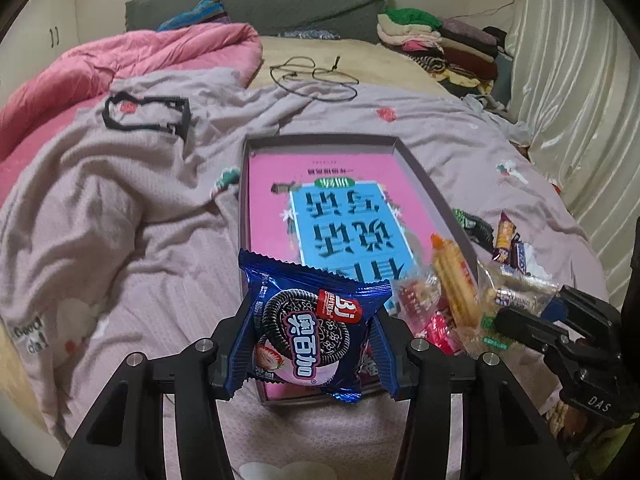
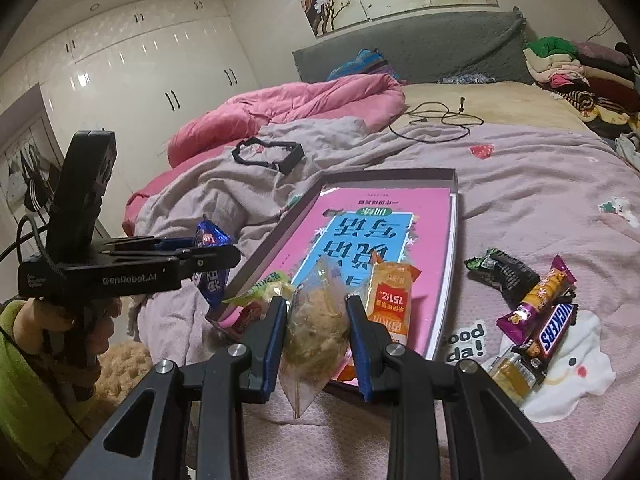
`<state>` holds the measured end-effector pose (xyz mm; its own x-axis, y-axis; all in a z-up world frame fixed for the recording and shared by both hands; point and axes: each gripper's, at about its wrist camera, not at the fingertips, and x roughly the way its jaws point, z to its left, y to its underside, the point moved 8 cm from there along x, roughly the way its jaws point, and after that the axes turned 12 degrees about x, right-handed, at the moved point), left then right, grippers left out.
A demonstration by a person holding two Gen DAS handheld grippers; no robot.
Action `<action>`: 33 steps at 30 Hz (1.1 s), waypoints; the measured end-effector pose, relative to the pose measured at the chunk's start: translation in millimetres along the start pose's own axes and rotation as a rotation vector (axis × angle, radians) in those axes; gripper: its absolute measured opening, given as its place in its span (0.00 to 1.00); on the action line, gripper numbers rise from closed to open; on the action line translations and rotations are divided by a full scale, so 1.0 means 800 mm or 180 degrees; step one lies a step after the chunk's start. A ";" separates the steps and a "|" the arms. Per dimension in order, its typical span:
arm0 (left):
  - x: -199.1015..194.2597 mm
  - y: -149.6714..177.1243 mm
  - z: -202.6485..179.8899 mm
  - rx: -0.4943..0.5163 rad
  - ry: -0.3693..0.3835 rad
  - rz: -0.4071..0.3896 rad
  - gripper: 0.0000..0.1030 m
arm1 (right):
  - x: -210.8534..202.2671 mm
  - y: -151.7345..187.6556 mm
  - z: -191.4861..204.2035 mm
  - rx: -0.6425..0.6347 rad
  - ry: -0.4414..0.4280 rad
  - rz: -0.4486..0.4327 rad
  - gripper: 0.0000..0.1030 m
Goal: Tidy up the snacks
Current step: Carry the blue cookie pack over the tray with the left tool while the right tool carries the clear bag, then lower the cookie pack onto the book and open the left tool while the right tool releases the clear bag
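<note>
Left wrist view: the left gripper (image 1: 312,334) is clenched on one blue Oreo packet (image 1: 310,328), both pads pressing its sides, the packet hanging over the near end of the shallow box (image 1: 424,184). One box lies on the lilac bedspread (image 1: 132,208), with a pink and blue printed sheet (image 1: 348,216) on its floor. At about three o'clock from the packet, the right gripper (image 1: 508,320) comes in from the frame edge with a clear snack bag (image 1: 516,292); beside it one pack of yellow sticks (image 1: 454,280) and red wrappers (image 1: 434,328) are blurred, so their count is uncertain. Loose snacks (image 1: 506,240) at two o'clock are too small to count. One black cable (image 1: 316,76) lies at twelve o'clock and one black frame (image 1: 148,116) at ten.

Right wrist view: the right gripper (image 2: 316,332) is grasping one clear snack bag (image 2: 316,320) of pale shreds over the box's near corner (image 2: 276,236). In the box lie one orange packet (image 2: 390,300) and what may be one green-and-yellow packet (image 2: 268,286), half hidden. At nine o'clock the left gripper (image 2: 218,258) holds the Oreo packet (image 2: 210,240), mostly covered by its fingers. At three o'clock on the bedspread I count five loose snacks: a dark packet (image 2: 504,272), a purple-ended bar (image 2: 536,300), a Snickers bar (image 2: 554,328), a brown wrapper (image 2: 526,350) and a yellowish one (image 2: 512,376), the last two partly covered.
</note>
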<state>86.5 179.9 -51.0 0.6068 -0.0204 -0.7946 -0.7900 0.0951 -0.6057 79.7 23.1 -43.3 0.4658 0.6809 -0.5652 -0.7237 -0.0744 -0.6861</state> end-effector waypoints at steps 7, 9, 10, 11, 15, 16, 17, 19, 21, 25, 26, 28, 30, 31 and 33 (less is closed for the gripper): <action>0.017 0.009 -0.014 -0.0014 0.0069 0.0078 0.51 | 0.015 0.003 -0.012 0.0002 0.0088 0.0072 0.30; 0.020 0.010 -0.019 0.0030 0.0089 0.0085 0.51 | 0.018 0.003 -0.015 0.0018 0.0104 0.0083 0.30; 0.021 0.010 -0.021 0.0034 0.0090 0.0088 0.51 | 0.018 0.003 -0.016 0.0017 0.0112 0.0085 0.30; 0.022 0.010 -0.022 0.0036 0.0101 0.0092 0.51 | 0.020 0.002 -0.017 0.0017 0.0126 0.0081 0.30; 0.025 0.010 -0.028 0.0056 0.0128 0.0090 0.51 | 0.024 0.001 -0.024 0.0032 0.0171 0.0084 0.30; 0.027 0.010 -0.030 0.0060 0.0135 0.0090 0.51 | 0.025 0.000 -0.026 0.0048 0.0175 0.0084 0.30; 0.028 0.010 -0.032 0.0065 0.0143 0.0093 0.51 | 0.026 0.000 -0.027 0.0054 0.0182 0.0080 0.30; 0.031 0.009 -0.035 0.0072 0.0146 0.0098 0.51 | 0.028 -0.001 -0.031 0.0064 0.0196 0.0086 0.30; 0.035 0.010 -0.038 0.0076 0.0152 0.0098 0.51 | 0.030 -0.001 -0.033 0.0097 0.0180 0.0094 0.30; 0.040 0.006 -0.043 0.0061 0.0175 0.0062 0.51 | 0.032 0.001 -0.033 0.0129 0.0113 0.0129 0.30; 0.040 0.005 -0.043 0.0059 0.0181 0.0057 0.51 | 0.032 0.002 -0.032 0.0124 0.0089 0.0139 0.30; 0.043 0.004 -0.044 0.0052 0.0173 0.0047 0.51 | 0.033 0.004 -0.030 0.0096 0.0078 0.0158 0.30; 0.046 0.003 -0.046 0.0058 0.0156 0.0043 0.51 | 0.034 0.005 -0.030 0.0080 0.0090 0.0156 0.30; 0.047 0.003 -0.046 0.0061 0.0147 0.0041 0.51 | 0.034 0.005 -0.029 0.0059 0.0102 0.0156 0.30; 0.050 0.002 -0.048 0.0071 0.0132 0.0040 0.51 | 0.035 0.006 -0.028 0.0019 0.0126 0.0160 0.30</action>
<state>106.5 141.4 -85.6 0.5923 -0.0601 -0.8035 -0.7951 0.1179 -0.5949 100.9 25.3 -72.4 0.4486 0.6470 -0.6165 -0.7496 -0.1032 -0.6538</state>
